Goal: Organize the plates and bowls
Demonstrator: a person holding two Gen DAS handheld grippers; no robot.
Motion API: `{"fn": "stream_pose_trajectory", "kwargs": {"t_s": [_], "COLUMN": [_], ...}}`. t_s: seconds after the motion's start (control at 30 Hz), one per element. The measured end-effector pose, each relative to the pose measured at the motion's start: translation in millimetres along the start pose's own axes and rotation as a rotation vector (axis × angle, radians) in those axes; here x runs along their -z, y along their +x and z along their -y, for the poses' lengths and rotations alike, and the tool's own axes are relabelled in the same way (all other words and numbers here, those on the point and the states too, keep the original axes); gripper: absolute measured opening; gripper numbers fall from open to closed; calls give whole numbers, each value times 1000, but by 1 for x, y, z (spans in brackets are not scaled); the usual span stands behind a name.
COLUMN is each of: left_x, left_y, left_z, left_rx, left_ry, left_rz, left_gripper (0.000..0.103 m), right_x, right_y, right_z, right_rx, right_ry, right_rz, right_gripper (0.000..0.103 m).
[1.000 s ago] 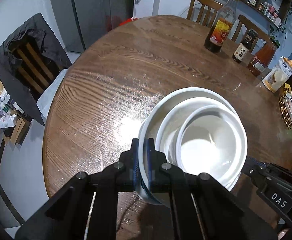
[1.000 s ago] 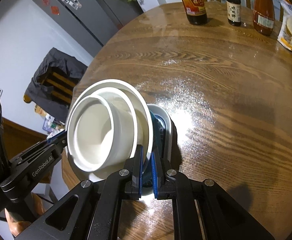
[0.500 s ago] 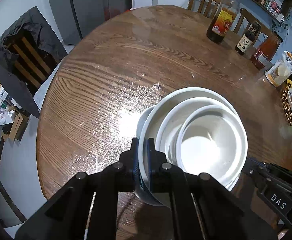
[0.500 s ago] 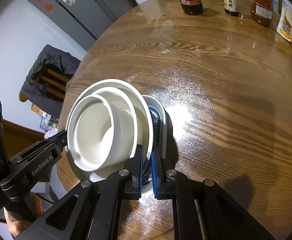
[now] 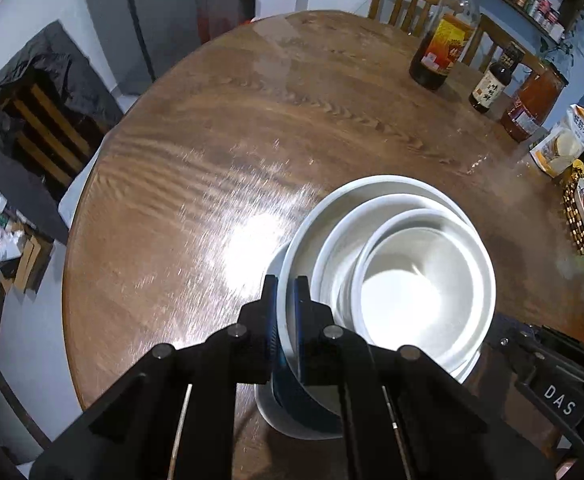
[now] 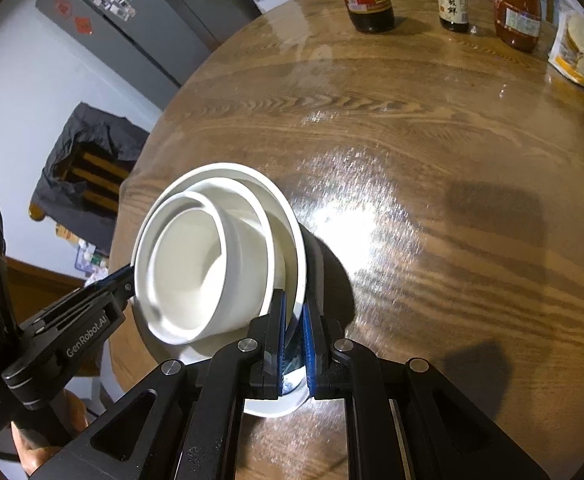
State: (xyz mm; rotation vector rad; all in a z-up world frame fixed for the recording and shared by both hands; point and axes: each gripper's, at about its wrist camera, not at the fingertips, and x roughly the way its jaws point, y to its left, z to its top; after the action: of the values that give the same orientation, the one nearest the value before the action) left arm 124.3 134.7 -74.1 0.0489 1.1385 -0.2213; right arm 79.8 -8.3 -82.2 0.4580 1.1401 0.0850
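At the far left, off the surface, a wooden chair (image 5: 39,120) stands draped in a dark garment, with a grey refrigerator (image 6: 131,24) behind it. The round wooden surface (image 5: 219,128) fills most of both views, with a bright glare patch near its middle.

Toward the near side, the left gripper (image 5: 285,320) has its jaws clamped on the left rim of the large outer bowl (image 5: 304,240), one blue pad inside the rim and one outside. That white bowl carries two smaller white bowls nested inside it: a middle bowl (image 5: 344,232) and an innermost bowl (image 5: 412,296) that sits off-centre, pushed toward the right wall. Under the stack, a separate white dish with a dark blue inside (image 5: 292,420) rests on the surface, partly hidden by the stack and the jaws; whether the stack touches it cannot be told.

In the right wrist view the stack appears tilted, and the right gripper (image 6: 294,340) has its jaws closed on the opposite rim of the same outer bowl, so both grippers hold it from opposite sides.

Along the far right edge stand a large dark sauce bottle (image 5: 440,48), a smaller dark bottle (image 5: 492,84), and a red-orange bottle (image 5: 532,100). Just right of them lies a yellow snack bag (image 5: 568,140), and more packets lie along the right edge.
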Motion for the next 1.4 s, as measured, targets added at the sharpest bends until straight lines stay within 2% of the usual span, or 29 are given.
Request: {"fn": "stream_pose_trajectory", "kwargs": {"t_s": [0.27, 0.7, 1.4], "left_x": [-28, -69, -77], "left_y": [14, 35, 39], "left_z": [16, 33, 36], "left_rx": [38, 69, 58], "left_ry": [37, 84, 78], "left_rz": [23, 29, 24], "left_gripper": [4, 5, 5], "right_x": [-25, -62, -70], "right_y": [-2, 3, 5], "right_z": [18, 28, 31], "right_rx": [27, 98, 98], "right_ry": [47, 42, 18], "right_rz": [46, 97, 98], "right_gripper": [11, 11, 11]}}
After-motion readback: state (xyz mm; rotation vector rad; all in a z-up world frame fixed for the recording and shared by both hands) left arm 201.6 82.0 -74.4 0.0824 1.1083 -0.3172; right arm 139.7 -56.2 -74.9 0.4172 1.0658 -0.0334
